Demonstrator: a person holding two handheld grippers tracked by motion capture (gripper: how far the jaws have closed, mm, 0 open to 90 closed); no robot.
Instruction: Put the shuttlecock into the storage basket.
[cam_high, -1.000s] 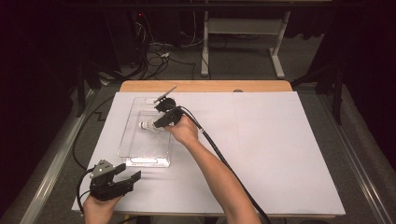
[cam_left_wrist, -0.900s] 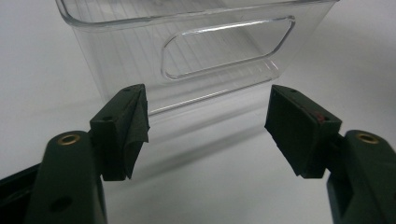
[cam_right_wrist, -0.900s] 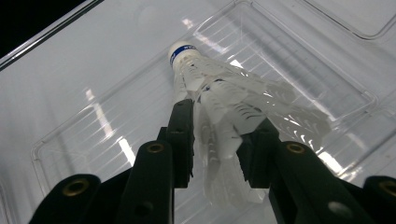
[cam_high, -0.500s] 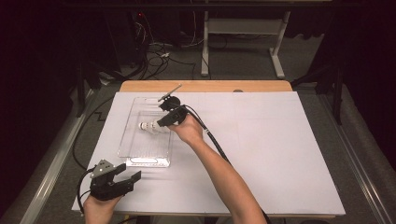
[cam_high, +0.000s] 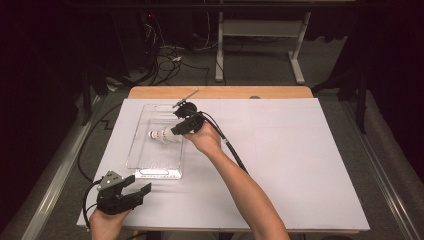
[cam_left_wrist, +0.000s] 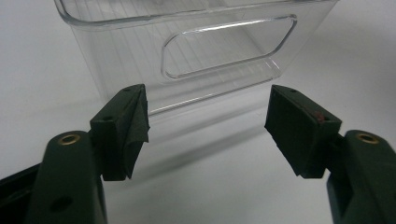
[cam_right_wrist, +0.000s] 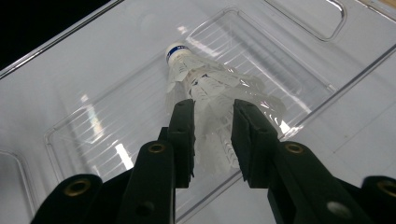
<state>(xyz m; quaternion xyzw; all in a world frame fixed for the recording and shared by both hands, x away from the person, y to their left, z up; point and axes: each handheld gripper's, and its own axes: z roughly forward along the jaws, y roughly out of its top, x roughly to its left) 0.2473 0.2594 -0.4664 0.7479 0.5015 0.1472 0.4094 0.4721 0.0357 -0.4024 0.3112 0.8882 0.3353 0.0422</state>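
Right claw (cam_right_wrist: 212, 140) gripped the shuttlecock's (cam_right_wrist: 205, 88) feather skirt over the clear tray (cam_right_wrist: 93, 135); left claw (cam_left_wrist: 208, 126) stood open, tray wall just ahead

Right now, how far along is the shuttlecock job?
Done: the right gripper has its jaws pressed on the feather skirt of the shuttlecock, whose cork end points away over the bin floor.
In hand: the shuttlecock sits inside the bin's walls; whether it touches the floor is unclear.
Left: finishing the move. The left gripper waits open on the table before the bin's end wall.
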